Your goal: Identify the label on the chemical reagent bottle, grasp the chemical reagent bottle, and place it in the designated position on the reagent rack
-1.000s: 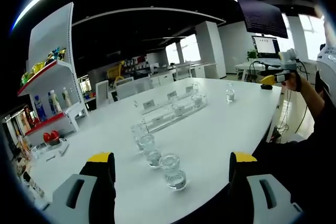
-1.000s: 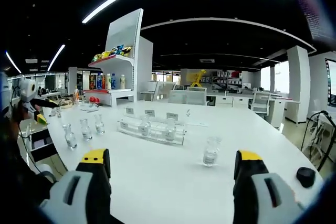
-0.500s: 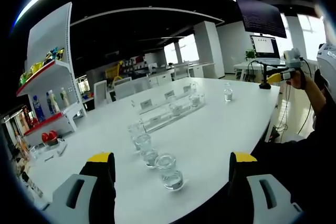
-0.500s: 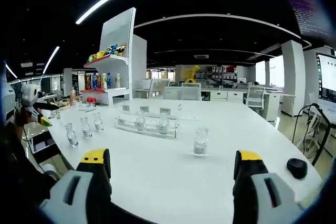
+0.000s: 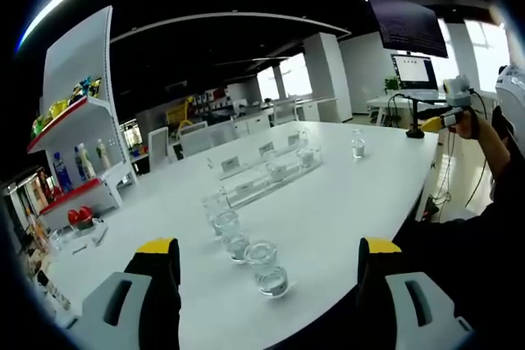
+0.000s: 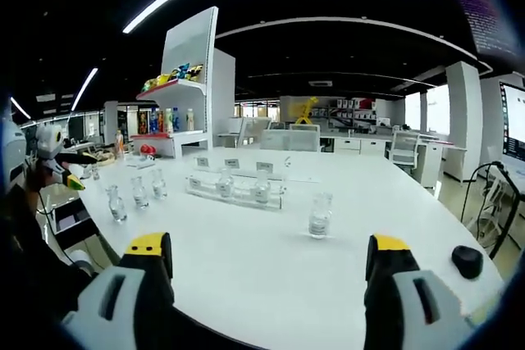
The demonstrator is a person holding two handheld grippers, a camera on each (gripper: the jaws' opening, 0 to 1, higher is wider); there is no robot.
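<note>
Three clear glass reagent bottles stand in a row on the white table (image 5: 344,202): the nearest (image 5: 269,268) just ahead of my open left gripper (image 5: 267,248), the others (image 5: 232,237) (image 5: 216,205) behind it. A clear reagent rack (image 5: 261,179) with small label cards holds two bottles (image 5: 276,170) (image 5: 307,156). One lone bottle (image 6: 321,215) stands ahead of my open right gripper (image 6: 267,245), well beyond its jaws. The rack (image 6: 236,195) lies further left there, and the row of three bottles (image 6: 138,193) near the left edge. Both grippers hold nothing.
A white shelf unit (image 6: 190,79) with drinks and snacks stands behind the table. A black round object (image 6: 467,261) lies at the table's right edge. A person's hand holds the right gripper (image 5: 447,114) over the far corner; the left gripper (image 6: 61,171) shows at left.
The right gripper view has shifted a little with the hand; the left one barely moves. Bottles and rack stay put. Both grippers remain open.
</note>
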